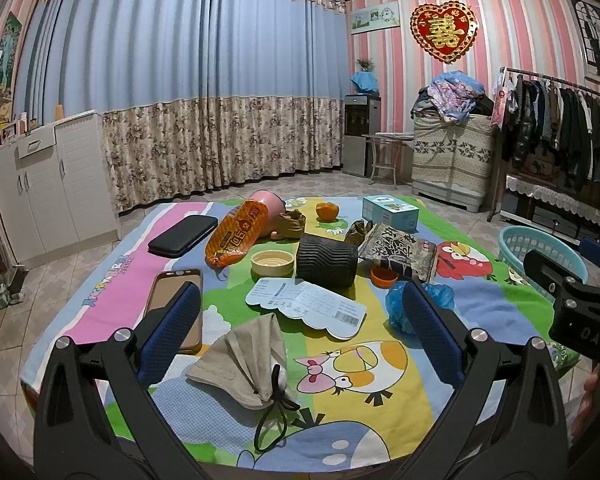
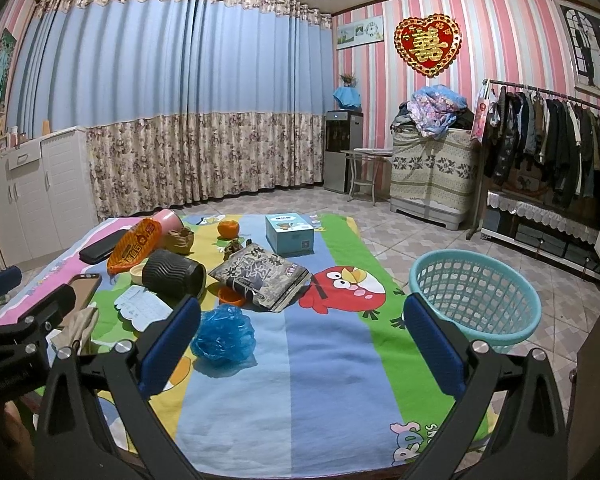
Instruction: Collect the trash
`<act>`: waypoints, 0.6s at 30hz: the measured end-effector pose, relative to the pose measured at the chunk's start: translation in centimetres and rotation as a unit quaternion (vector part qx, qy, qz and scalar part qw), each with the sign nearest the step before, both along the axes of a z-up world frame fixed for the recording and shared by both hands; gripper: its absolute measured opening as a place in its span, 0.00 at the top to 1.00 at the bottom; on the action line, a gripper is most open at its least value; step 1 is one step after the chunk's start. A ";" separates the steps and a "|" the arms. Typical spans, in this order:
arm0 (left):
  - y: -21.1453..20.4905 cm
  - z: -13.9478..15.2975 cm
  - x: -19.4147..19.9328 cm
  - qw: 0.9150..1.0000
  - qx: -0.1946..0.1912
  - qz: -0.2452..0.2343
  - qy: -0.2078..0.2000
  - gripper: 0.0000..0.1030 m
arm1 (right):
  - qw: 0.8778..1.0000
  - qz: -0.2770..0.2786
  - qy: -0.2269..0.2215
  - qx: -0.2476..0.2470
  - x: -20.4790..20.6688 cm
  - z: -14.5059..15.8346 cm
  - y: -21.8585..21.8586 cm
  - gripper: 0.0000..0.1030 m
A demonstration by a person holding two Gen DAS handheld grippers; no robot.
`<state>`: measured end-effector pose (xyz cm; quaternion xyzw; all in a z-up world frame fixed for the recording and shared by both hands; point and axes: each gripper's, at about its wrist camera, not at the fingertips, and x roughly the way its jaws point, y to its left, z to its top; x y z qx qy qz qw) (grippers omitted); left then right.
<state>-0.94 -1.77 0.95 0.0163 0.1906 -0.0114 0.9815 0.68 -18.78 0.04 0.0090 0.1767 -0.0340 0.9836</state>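
1. Room with blue curtains (image 1: 188,80) and pink striped walls; cartoon sheet (image 2: 320,360) covers the surface, lower centre of both views.
2. Left gripper (image 1: 300,320): jaws spread wide, released, gripping nothing. Its fingers (image 1: 168,336) frame a beige pouch (image 1: 244,360) and a white slip (image 1: 312,300), low centre of the left view; contact cannot be told.
3. Right gripper (image 2: 300,344): jaws spread wide, released, empty. Blue bag (image 2: 224,332) sits just right of its left finger; whether they touch is unclear.
4. Both grippers point forward over the sheet, level. The right one also shows at the right edge of the left view, the left one at the left edge of the right view.
5. Trash, centre of left view: orange wrapper (image 1: 236,236) with long axis lower left to upper right, its top leaning on a pink cup (image 1: 268,204); black ribbed cup (image 1: 326,260) on its side, mouth to the right in the right view; dark snack bag (image 1: 396,250) lying flat, right of that cup.
6. Orange lid (image 1: 384,276) just right of the ribbed cup; cream lid (image 1: 272,262) just left of it.
7. Phone (image 1: 176,304) lower left, partly behind the left finger; black case (image 1: 182,234) above it.
8. Teal basket (image 2: 476,296) off the sheet, right of the right view, upright and open.
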 end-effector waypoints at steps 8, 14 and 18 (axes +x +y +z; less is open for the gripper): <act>0.1 0.0 0.0 1.000 0.001 -0.002 0.002 0.05 | 1.000 -0.005 0.001 0.000 0.0 0.0 -0.3 0.04; 1.2 -0.3 1.0 1.000 -0.012 0.002 0.013 0.05 | 1.000 -0.013 0.006 -0.014 0.6 0.0 -1.6 0.04; 2.1 -0.5 1.6 1.000 -0.003 0.013 0.016 0.05 | 1.000 -0.020 0.007 -0.019 1.0 -0.3 -1.8 0.04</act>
